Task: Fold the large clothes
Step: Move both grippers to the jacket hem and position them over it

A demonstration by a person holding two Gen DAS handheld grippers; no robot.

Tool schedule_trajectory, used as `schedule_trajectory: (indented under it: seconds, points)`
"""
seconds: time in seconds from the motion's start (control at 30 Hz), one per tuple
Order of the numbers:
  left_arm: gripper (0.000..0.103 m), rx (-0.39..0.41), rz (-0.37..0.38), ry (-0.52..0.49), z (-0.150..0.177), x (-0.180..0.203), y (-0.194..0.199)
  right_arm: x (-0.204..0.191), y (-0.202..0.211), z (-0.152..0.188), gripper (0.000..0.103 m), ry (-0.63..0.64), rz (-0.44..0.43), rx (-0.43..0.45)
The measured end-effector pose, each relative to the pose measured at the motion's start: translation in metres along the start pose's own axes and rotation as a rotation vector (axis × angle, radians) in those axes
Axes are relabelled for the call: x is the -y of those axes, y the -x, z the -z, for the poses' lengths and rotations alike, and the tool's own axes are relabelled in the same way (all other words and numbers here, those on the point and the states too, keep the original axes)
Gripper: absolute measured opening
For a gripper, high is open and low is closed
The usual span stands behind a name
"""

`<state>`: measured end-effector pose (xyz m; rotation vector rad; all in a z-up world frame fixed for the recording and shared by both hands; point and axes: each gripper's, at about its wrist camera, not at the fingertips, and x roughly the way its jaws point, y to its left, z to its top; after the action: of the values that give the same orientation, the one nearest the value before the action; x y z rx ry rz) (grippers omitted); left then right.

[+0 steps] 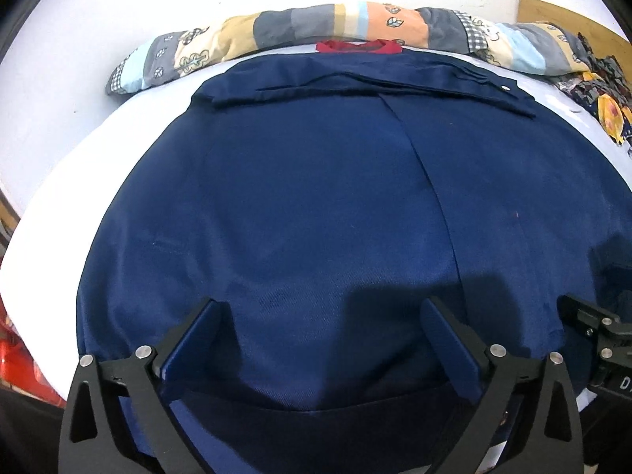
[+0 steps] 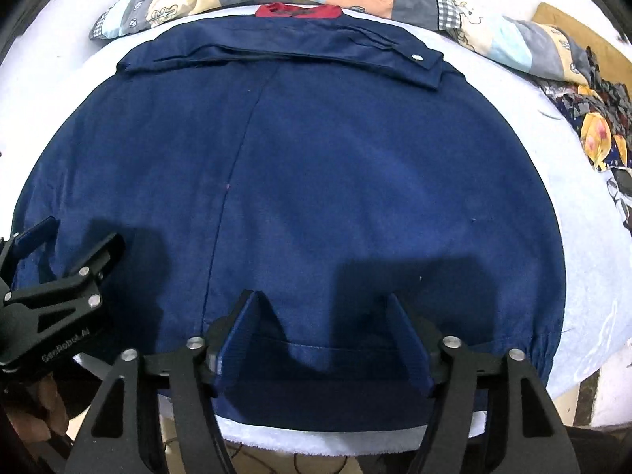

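A large navy blue jacket (image 1: 316,197) lies spread flat on a white bed sheet (image 1: 51,181), with a red collar (image 1: 357,46) at its far end and a folded sleeve across the top. My left gripper (image 1: 324,308) is open, its fingers just above the jacket's near hem. My right gripper (image 2: 324,304) is open over the near hem of the jacket (image 2: 316,158). The left gripper shows at the left edge of the right wrist view (image 2: 75,237), and the right gripper shows at the right edge of the left wrist view (image 1: 592,320).
A rolled patchwork quilt (image 1: 316,25) lies along the far edge against the white wall. A dark patterned cloth (image 2: 592,126) is piled at the far right. A wooden board (image 1: 568,15) stands at the far right. The bed's near edge (image 2: 316,438) runs below the hem.
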<state>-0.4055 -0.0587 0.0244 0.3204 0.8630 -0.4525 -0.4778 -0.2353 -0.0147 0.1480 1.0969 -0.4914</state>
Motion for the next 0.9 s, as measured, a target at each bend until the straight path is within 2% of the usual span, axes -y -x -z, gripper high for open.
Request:
schedule_trajectory:
  seconds: [0.1,0.3,0.43,0.5,0.63,0.9]
  points:
    - [0.103,0.027,0.004,0.006,0.004,-0.002,-0.001,0.010,-0.006,0.002,0.091,-0.050,-0.003,-0.005]
    - [0.103,0.068,0.003,0.009,0.012,-0.003,0.000,0.016,-0.011,0.008,0.102,-0.083,0.007,0.013]
    - [0.103,0.093,0.005,0.000,0.018,-0.003,0.002,0.018,-0.010,0.015,0.103,-0.127,-0.008,0.069]
    - [0.103,0.109,0.001,0.002,0.021,-0.003,0.003,0.017,-0.007,0.023,0.103,-0.144,0.004,0.126]
    - [0.103,0.125,-0.026,0.008,0.025,0.001,0.004,0.015,-0.006,0.030,0.102,-0.126,0.009,0.195]
    - [0.103,0.151,-0.038,0.003,0.031,0.005,0.006,0.011,-0.007,0.030,0.102,-0.101,0.016,0.216]
